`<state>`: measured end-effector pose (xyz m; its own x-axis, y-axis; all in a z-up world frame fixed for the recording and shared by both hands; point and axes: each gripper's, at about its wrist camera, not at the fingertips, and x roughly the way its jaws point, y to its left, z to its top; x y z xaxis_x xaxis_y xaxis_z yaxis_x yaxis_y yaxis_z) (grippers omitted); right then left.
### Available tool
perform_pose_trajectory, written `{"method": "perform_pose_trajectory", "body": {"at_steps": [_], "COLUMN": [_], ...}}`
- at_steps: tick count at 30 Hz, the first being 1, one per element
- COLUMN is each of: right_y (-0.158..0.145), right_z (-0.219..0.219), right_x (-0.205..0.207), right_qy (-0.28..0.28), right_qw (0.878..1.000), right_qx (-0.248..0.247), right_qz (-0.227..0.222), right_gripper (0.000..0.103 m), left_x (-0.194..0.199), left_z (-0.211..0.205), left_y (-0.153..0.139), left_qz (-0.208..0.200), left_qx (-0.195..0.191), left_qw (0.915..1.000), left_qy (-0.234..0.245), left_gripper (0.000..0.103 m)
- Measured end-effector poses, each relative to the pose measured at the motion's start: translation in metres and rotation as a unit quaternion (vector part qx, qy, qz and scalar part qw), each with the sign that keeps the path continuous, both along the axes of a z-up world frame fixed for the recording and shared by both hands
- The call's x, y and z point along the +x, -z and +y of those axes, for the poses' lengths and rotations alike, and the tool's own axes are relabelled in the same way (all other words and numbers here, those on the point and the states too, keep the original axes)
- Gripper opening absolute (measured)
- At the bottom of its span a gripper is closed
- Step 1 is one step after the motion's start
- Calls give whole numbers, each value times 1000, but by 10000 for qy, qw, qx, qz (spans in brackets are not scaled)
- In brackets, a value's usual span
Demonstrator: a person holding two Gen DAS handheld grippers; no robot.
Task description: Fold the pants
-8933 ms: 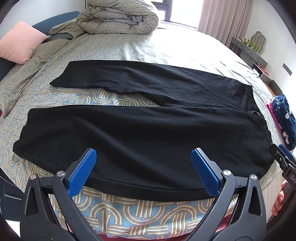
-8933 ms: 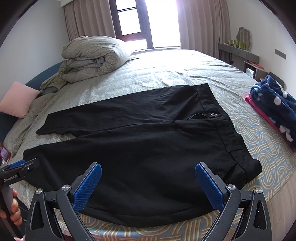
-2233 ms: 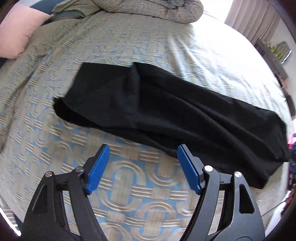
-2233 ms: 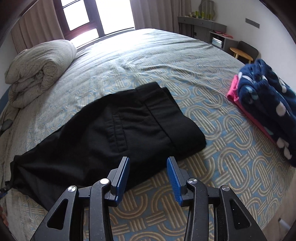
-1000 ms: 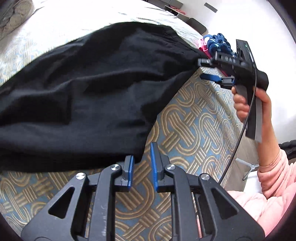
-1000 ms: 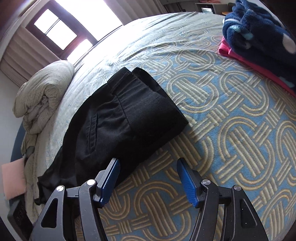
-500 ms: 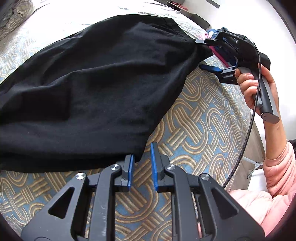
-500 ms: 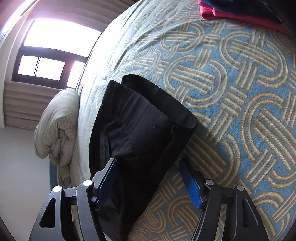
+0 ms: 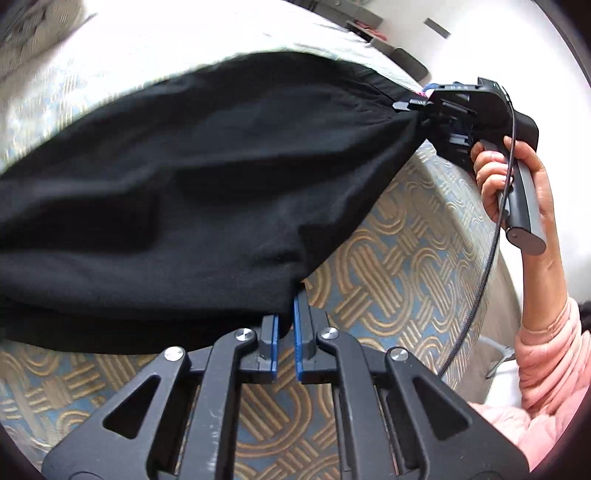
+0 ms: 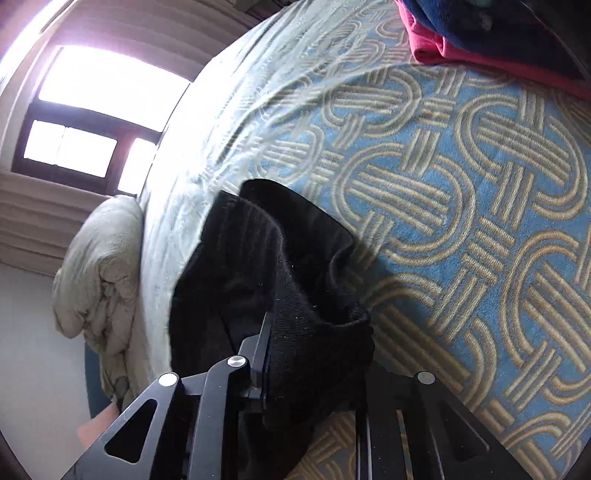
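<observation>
Black pants (image 9: 192, 177) spread lengthwise across the patterned bed (image 9: 399, 258), folded in half along the legs. Left gripper (image 9: 285, 325) pinched nearly shut on the near hem edge, cloth caught between the blue pads. Right gripper (image 10: 314, 354), at the far right in the left view, has just been closing and now bites a bunched waistband corner. Gripped at both ends, probably to keep the doubled layers aligned and taut for carrying one end over the other. Pink and navy laundry (image 10: 480, 33) lying well clear at the far right.
</observation>
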<state>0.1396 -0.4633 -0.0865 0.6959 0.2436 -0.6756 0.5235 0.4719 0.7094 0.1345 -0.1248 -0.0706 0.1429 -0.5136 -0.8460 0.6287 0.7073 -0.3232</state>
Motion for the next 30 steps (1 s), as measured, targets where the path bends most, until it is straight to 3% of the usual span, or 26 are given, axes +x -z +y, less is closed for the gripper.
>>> {"method": "perform_pose_trajectory", "body": {"at_steps": [3,7,10,13,15,17,18,19,22,24,27,30], "right_y": [-39,-66,-43,10,22,8,-2,-13,-47,-66,-89,-98], "right_z": [4,-7,-21,-40,-45,-38,-33,-29,-24,-32,-19,19], "right_x": [-19,-58,-87,-110,-124,-122,-118,-113,-117,-123,-127,-104], "right_qy": [-87,-114,15,131,217,123,78,65,576,895,763,3], "right_qw": [9976,9929,9920,9952,9976,9928,9857,9764,9462,9280,9302,9416], "right_qx": [-523,-1021,-1253,-811,-579,-1080,-1514,-1945,-2954,-3382,-3494,-3351], "right_qz": [-454,-604,-156,535,306,504,736,931,1186,1283,832,341], "right_gripper": [17,17,17,22,28,43,54,58,61,63,63,63], "left_x": [-17,-34,-40,-50,-51,-47,-45,-43,-40,-40,-31,-12], "left_z": [-2,-8,-24,-41,-42,-40,-36,-34,-18,-3,40,90], "left_y": [-30,-44,-27,-8,-5,-8,-10,-12,-18,-20,-26,-30], "left_qz": [-338,-58,260,270,267,329,361,399,405,326,337,88], "left_qx": [-44,-426,-382,111,227,139,111,112,127,186,185,311], "left_qw": [9987,9952,9925,9900,9891,9901,9907,9914,9940,9963,9989,9975], "left_qy": [381,876,1134,1380,1431,1358,1310,1241,1010,779,279,-626], "left_gripper": [7,8,8,8,8,9,9,11,24,28,30,32]}}
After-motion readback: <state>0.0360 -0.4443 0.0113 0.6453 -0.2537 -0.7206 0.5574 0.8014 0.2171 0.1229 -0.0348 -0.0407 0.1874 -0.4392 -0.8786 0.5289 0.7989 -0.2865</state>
